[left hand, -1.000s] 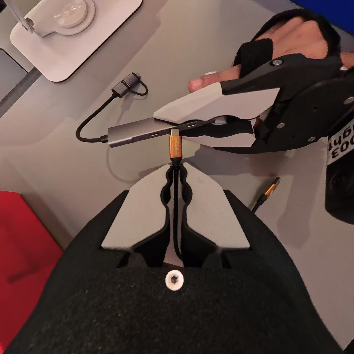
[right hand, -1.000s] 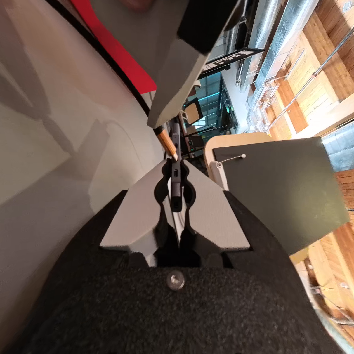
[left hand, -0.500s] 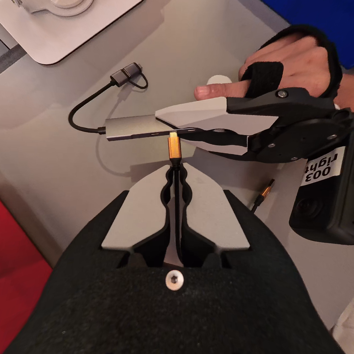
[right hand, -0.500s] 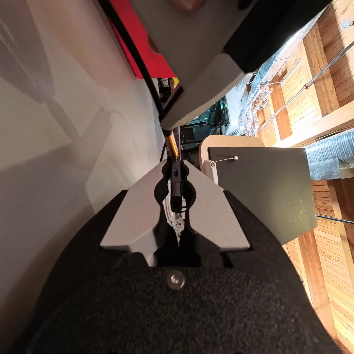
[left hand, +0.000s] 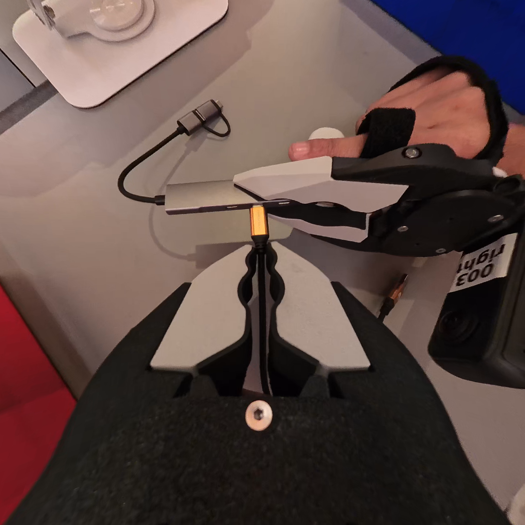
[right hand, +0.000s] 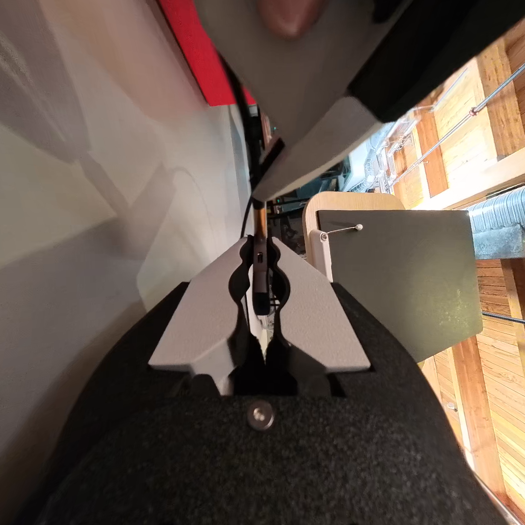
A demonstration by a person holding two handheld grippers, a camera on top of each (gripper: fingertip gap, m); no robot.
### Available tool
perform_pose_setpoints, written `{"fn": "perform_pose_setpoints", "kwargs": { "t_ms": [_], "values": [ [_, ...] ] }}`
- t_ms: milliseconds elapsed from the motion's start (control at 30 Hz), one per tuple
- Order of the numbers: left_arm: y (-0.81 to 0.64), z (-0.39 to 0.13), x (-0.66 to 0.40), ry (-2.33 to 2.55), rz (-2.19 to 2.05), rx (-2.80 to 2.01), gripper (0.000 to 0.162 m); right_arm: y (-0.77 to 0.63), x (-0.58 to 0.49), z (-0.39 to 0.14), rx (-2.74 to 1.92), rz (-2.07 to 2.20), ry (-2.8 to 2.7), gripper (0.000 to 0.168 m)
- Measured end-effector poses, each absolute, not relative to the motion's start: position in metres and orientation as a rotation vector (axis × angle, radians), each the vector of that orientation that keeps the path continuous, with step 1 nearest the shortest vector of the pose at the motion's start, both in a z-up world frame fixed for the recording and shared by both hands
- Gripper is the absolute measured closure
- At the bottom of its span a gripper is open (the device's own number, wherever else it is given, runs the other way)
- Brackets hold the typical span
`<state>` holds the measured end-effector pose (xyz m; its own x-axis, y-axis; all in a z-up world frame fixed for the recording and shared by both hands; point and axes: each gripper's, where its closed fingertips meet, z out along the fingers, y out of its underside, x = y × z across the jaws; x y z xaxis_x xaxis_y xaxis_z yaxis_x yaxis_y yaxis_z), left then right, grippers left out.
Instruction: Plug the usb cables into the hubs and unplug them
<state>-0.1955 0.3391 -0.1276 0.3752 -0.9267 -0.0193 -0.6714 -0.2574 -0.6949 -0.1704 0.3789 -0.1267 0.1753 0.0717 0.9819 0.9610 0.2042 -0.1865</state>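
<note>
My left gripper (left hand: 260, 250) is shut on a thin black cable (left hand: 262, 312) just behind its orange plug (left hand: 258, 223). The plug's metal tip touches the side edge of a grey slim hub (left hand: 204, 197), at one of its ports. My right gripper (left hand: 255, 199) comes in from the right, turned on its side, and is shut on the hub, holding it above the table. In the right wrist view the hub (right hand: 260, 272) sits edge-on between the right gripper's tips (right hand: 260, 241), with the orange plug (right hand: 260, 220) and the left gripper's finger (right hand: 298, 159) just beyond.
The hub's short black lead ends in a grey double adapter (left hand: 200, 116) lying on the grey table (left hand: 85, 227). A white stand base (left hand: 113, 48) is at the back left. The cable's other orange plug (left hand: 397, 287) lies at right. A red surface (left hand: 25, 369) borders the table's left. About 5 cm separates my left fingertips from my right. My right gripper's tips are some 25 cm from the white stand base (left hand: 113, 48).
The plug stays at the hub's side edge. The left wrist view has shifted, so the white base shows more again. The right wrist view has moved closer to the left gripper's finger.
</note>
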Motion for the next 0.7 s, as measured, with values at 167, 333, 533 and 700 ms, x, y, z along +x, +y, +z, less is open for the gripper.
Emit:
{"fn": "perform_pose_setpoints", "kwargs": {
  "t_ms": [167, 333, 533, 700],
  "values": [
    [0.337, -0.126, -0.192, 1.369, -0.564, -2.011, 0.156, 0.378, -0.17, -0.128, -1.175, -0.887, -1.21, 0.161],
    [0.339, -0.129, -0.191, 1.342, -0.532, -1.99, 0.156, 0.379, -0.168, -0.133, -1.198, -0.888, -1.223, 0.162],
    [0.34, -0.124, -0.188, 1.333, -0.529, -1.959, 0.156, 0.378, -0.166, -0.126, -1.192, -0.871, -1.189, 0.162],
    [0.34, -0.114, -0.191, 1.352, -0.572, -1.926, 0.156, 0.375, -0.168, -0.118, -1.12, -0.785, -1.17, 0.161]
  ]
}}
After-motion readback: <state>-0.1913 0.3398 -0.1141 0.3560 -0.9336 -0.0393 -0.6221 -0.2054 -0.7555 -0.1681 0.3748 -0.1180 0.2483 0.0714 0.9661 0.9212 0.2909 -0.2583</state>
